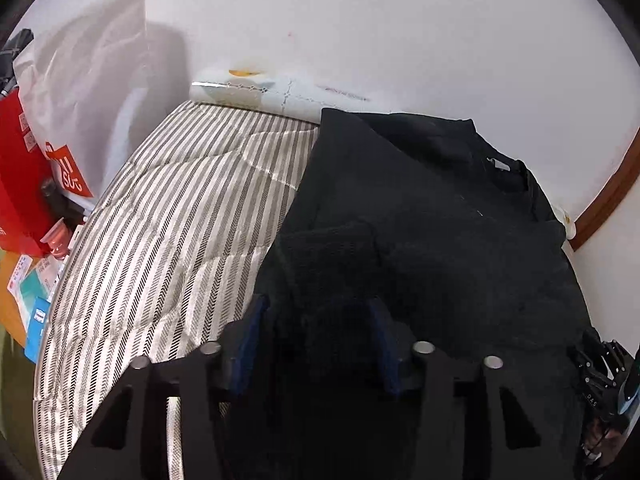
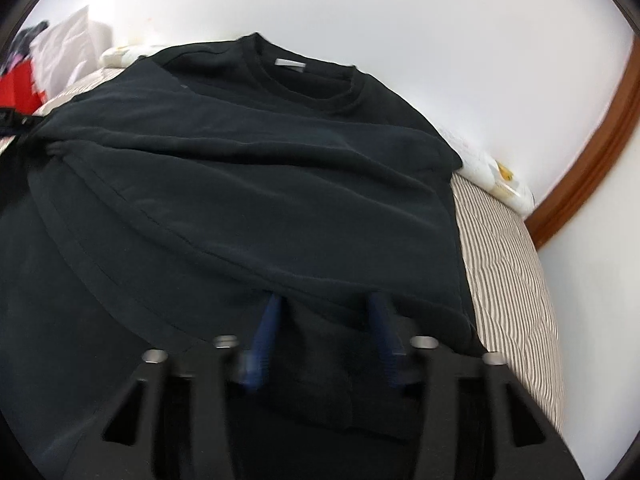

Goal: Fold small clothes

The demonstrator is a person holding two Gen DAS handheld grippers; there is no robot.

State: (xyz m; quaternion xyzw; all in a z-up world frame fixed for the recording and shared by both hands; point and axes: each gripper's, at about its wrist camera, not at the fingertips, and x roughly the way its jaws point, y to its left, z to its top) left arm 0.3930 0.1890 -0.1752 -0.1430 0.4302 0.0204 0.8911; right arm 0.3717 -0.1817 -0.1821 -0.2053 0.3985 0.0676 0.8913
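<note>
A black T-shirt (image 1: 420,208) lies on a striped mattress (image 1: 180,208), collar and white neck label toward the wall. Its sides look folded inward. In the right wrist view the shirt (image 2: 248,168) fills most of the frame, collar at the top. My left gripper (image 1: 318,312) is open, its blue-padded fingers spread over the shirt's lower left part, with dark fabric between them. My right gripper (image 2: 326,308) is open, its blue fingers spread at a fold edge near the shirt's hem. The right gripper's body also shows at the left wrist view's right edge (image 1: 604,372).
A white wall stands behind the mattress. A red and white bag (image 1: 48,160) and small boxes (image 1: 36,300) sit off the mattress's left side. A brown wooden frame (image 2: 592,152) runs along the right. Striped mattress (image 2: 508,280) shows right of the shirt.
</note>
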